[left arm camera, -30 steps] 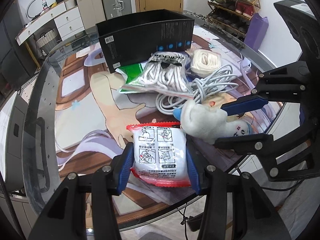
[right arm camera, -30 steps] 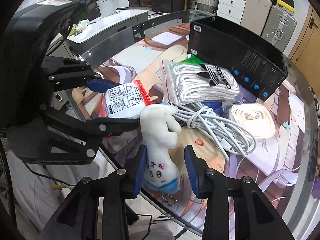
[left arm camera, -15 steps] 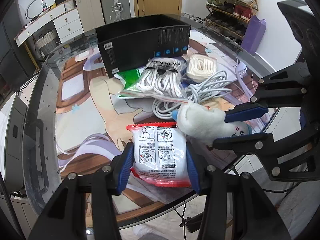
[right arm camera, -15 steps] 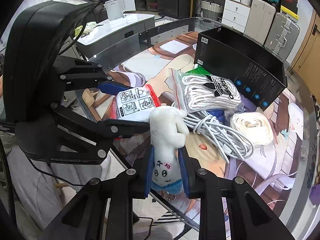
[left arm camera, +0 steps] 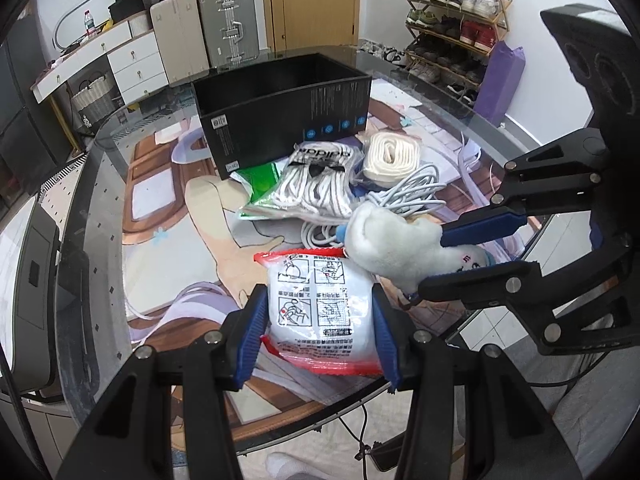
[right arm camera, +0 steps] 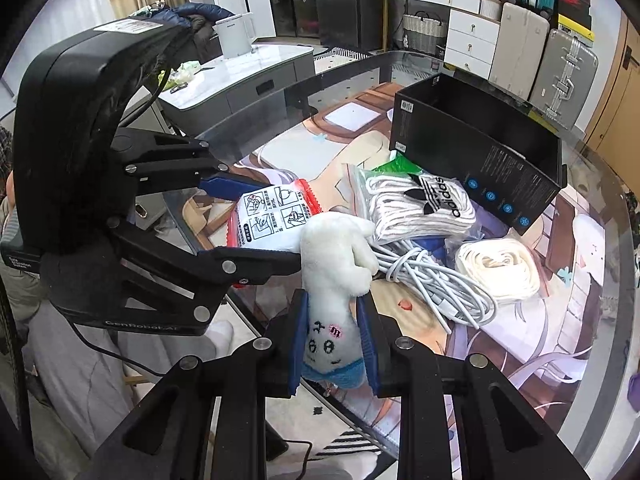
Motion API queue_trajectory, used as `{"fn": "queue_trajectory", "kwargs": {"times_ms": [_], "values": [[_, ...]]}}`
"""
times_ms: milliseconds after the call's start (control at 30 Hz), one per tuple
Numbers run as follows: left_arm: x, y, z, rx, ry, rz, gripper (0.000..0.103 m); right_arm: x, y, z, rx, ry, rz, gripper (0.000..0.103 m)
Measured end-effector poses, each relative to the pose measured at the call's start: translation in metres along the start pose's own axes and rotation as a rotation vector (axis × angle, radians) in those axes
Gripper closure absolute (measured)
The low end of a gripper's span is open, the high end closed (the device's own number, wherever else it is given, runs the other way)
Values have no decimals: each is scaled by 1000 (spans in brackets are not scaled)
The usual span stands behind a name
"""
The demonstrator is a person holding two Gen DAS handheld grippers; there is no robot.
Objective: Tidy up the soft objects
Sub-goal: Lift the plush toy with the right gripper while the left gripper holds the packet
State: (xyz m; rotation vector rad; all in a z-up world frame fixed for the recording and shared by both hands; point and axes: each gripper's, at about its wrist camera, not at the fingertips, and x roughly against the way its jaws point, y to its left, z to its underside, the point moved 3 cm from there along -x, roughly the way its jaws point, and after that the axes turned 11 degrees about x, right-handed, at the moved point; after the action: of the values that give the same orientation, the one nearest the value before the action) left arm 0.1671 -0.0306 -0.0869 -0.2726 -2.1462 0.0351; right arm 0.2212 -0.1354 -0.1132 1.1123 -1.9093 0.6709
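Observation:
My left gripper [left arm camera: 318,320] is shut on a white soft pack with red edges [left arm camera: 320,304], held near the table's front edge; the same pack [right arm camera: 268,216] shows between the left gripper's fingers in the right wrist view. My right gripper [right arm camera: 332,340] is shut on a white plush toy with a blue end [right arm camera: 332,280], lifted a little off the table. The plush toy [left arm camera: 396,248] appears right of the pack, touching its top corner. An open black box [left arm camera: 280,108] stands at the back, also seen as the black box [right arm camera: 476,156].
On the printed table mat [left arm camera: 172,216] lie a bag of white socks [left arm camera: 316,184], a green packet [left arm camera: 260,176], a coiled white cable [left arm camera: 404,196] and a cream fabric roll [left arm camera: 390,156]. The glass table edge [left arm camera: 304,424] is close in front. Suitcases and a shoe rack stand behind.
The right gripper closed on the plush toy and lifted it slightly. The left gripper kept its hold on the pack and hardly moved.

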Motion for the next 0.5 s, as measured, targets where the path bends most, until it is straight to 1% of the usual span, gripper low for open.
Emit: {"fn": "queue_trajectory", "kwargs": {"times_ms": [133,500], "values": [[6,2,-4,6,-23,1,55,10,-3,-2,-12,-29,-2,78],[22,4,-17,28,-90,13,55,33,-10,-9,-43,-94,26,78]]}}
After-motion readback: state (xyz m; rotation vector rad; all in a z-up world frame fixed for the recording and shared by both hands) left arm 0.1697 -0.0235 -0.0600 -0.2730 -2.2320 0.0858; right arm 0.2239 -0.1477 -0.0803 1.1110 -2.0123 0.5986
